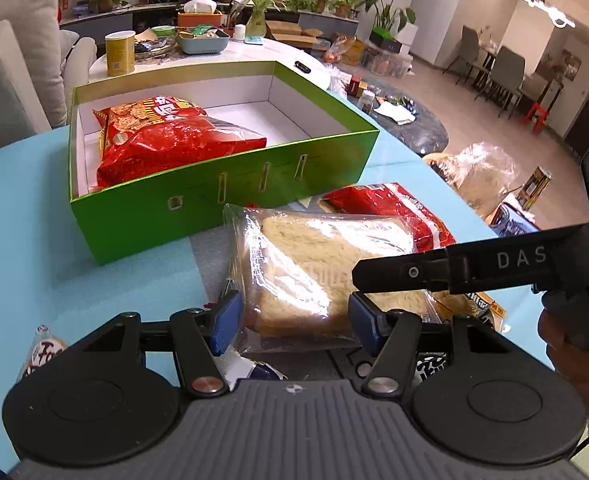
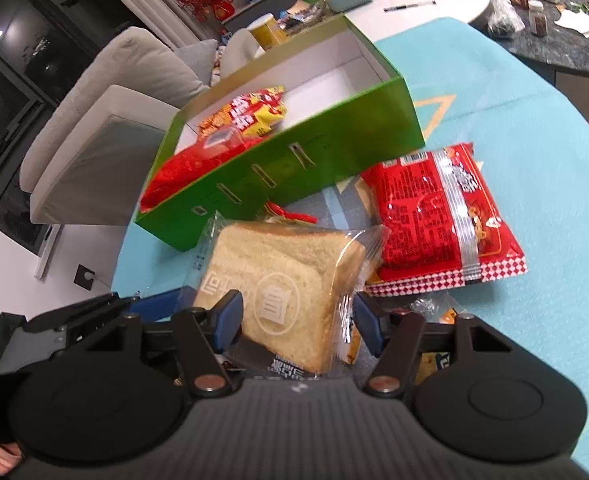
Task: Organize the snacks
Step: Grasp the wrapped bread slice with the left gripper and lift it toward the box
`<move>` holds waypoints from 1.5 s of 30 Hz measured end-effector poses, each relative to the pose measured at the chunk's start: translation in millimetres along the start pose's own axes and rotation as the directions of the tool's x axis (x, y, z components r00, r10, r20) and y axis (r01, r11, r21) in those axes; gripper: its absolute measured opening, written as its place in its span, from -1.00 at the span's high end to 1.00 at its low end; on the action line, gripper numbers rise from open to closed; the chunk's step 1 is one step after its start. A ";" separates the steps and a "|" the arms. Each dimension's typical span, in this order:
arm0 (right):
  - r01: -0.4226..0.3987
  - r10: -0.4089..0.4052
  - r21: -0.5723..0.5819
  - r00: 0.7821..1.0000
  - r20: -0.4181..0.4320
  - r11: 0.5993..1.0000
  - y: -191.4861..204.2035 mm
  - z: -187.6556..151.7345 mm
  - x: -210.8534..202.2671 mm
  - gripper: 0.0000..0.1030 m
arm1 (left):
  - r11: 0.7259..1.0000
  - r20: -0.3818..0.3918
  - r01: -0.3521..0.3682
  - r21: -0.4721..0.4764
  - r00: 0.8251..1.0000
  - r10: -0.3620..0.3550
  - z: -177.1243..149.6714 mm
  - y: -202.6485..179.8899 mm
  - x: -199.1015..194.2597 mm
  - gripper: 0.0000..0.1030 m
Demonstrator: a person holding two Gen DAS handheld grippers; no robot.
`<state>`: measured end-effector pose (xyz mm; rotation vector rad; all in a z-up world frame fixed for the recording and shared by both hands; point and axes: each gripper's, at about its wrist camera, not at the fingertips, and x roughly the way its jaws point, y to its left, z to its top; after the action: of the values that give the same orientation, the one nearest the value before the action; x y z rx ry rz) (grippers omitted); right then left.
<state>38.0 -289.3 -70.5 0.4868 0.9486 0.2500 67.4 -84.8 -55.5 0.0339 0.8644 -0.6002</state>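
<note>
Both our grippers clamp one clear-wrapped slice of white bread (image 2: 282, 292): left gripper (image 1: 294, 320) and right gripper (image 2: 294, 324) each press blue pads against its sides. We hold it tilted, its long axis pointing toward the open green cardboard box (image 1: 198, 208) just beyond. That box holds a red snack bag (image 1: 166, 140) at its left; its right half lies bare. Another red packet (image 2: 442, 216) rests on the turquoise tablecloth (image 2: 514, 128).

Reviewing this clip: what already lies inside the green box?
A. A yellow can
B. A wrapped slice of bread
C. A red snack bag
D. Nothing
C: a red snack bag lies at one end of the green box, while the wrapped bread is on the table in front of the box and the yellow can stands behind it.
</note>
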 end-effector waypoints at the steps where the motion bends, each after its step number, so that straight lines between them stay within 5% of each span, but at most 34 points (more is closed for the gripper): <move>1: 0.001 -0.001 -0.005 1.000 0.001 1.000 1.8 0.0 0.2 -0.31 | 1.000 0.000 -0.001 -0.007 1.000 0.001 -1.0 0.4 -0.7 -0.07; 7: 0.003 -0.002 -0.032 1.000 0.014 0.999 8.9 -1.8 -3.4 -0.31 | 1.000 0.013 0.005 -0.008 1.000 -0.004 -3.1 -3.4 -9.7 -0.08; 13: 0.029 -0.029 -0.023 0.999 0.020 0.999 1.7 -0.5 -1.4 -0.31 | 0.998 -0.001 -0.054 -0.033 0.999 0.054 -5.4 6.2 -2.2 -0.50; 18: 0.030 -0.030 0.003 1.000 -0.005 1.000 -6.2 -1.6 4.6 -0.31 | 0.997 -0.023 -0.069 -0.038 0.997 0.068 -3.6 9.6 9.0 -0.57; 28: 0.037 -0.037 0.022 0.999 -0.035 0.999 -1.1 1.2 13.5 -0.33 | 1.000 -0.026 -0.015 -0.019 1.000 0.015 -2.5 1.6 7.7 -0.08; 38: -0.019 0.025 -0.076 0.996 0.083 0.997 24.2 14.0 -23.7 -0.32 | 0.995 0.124 -0.064 0.079 0.991 0.054 17.5 -27.1 -40.8 -0.07; 45: -0.017 0.039 -0.152 0.989 0.144 0.988 32.0 39.6 -38.8 -0.32 | 0.995 0.151 -0.059 0.076 0.987 0.047 40.3 -34.1 -44.1 -0.08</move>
<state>49.0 -288.9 -7.5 0.3746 0.7739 0.3043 56.6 -102.7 10.1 0.0836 0.6924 -0.5795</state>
